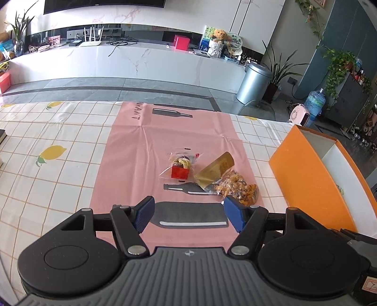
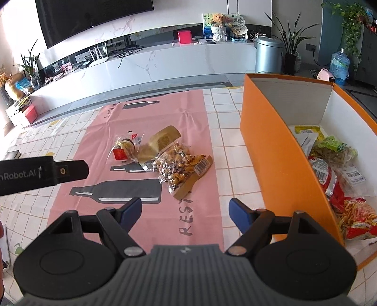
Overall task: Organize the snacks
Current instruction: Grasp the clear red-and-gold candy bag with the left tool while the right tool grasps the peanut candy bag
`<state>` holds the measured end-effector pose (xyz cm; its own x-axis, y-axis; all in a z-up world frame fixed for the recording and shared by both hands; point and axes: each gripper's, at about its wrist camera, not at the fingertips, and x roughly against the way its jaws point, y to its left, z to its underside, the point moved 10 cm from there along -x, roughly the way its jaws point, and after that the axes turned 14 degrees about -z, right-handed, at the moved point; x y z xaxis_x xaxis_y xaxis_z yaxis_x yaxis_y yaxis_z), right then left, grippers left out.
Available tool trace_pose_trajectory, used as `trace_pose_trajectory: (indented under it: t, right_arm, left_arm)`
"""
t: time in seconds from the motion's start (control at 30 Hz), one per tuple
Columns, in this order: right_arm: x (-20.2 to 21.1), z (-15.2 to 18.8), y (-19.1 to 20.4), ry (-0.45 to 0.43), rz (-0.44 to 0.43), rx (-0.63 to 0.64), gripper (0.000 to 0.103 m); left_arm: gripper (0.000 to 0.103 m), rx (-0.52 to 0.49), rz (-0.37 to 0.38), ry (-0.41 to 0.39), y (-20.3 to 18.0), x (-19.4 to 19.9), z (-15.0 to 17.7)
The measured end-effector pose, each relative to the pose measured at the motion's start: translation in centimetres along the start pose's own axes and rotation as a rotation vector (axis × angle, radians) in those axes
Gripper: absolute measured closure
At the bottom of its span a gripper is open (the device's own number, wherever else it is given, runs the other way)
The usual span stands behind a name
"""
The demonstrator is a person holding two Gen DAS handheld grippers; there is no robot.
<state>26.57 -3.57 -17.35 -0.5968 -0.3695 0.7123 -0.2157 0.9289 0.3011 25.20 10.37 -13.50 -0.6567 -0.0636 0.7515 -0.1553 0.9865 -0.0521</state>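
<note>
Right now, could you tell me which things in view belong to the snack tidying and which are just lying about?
Part of the job:
- clear bag of mixed snacks
- gold packet
- small wrapped treat with red base
- orange box, already holding snack packs
- left gripper and right gripper, both open

Just lying about:
- pink mat
- silver bin
- teddy bear
- water jug

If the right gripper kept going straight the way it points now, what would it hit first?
Probably the clear bag of mixed snacks on the pink mat, which lies just beyond the right gripper with its jaws open and empty. Depth is uncertain; it might meet the mat first.
</note>
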Motion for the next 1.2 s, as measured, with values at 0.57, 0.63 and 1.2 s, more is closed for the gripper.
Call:
trace_pose_trajectory:
  t: [0.57, 0.63, 1.2]
  right_arm:
    - [-7.3, -0.6, -2.1, 0.058, 0.037, -0.089, 0.025]
    - [-7.7, -0.8, -2.2, 0.055, 0.032, -0.096, 0.025]
    - [-11.5, -4.7, 0.1, 0.092, -0.037, 0.304, 0.007]
  left_arm:
    - [0.025, 0.063, -0.004, 0.088, 2.4, -5.6, 1.8]
    - [0.025, 0.063, 0.001, 0.081, 2.3, -5.6, 1.6]
    - [0.017, 0.000, 0.028, -0.013, -0.4, -9.3, -3.0]
